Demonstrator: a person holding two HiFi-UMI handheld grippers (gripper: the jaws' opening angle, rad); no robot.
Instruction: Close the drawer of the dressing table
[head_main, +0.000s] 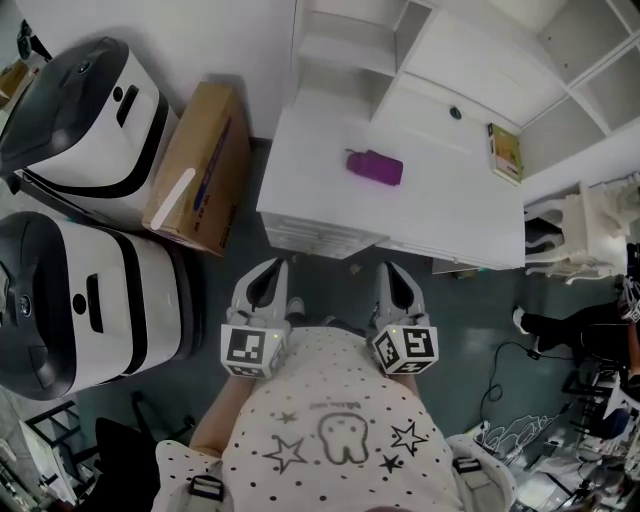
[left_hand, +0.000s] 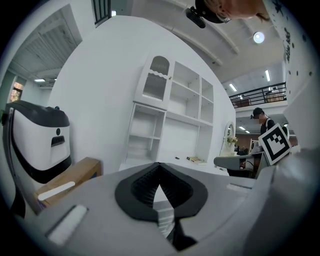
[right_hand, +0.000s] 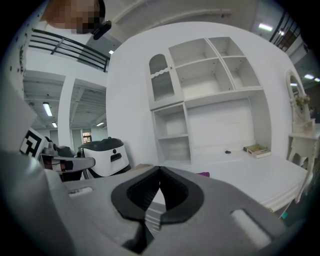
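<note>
Approach | left gripper (head_main: 268, 285), right gripper (head_main: 396, 287) pinched together, empty | dressing table (head_main: 320, 185) at 12 o'clock | next, likely: nudge drawer front (head_main: 318, 238) home

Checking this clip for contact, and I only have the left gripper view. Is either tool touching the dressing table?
Observer: No. In the head view the left tool and the right tool are both short of the front edge of the dressing table.
Operator: Is the right tool holding anything?
Observer: No. Its own view shows the jaws together with nothing between them.
Operator: Anything on the tabletop I can't see?
Observer: A purple bottle lies on its side there.
</note>
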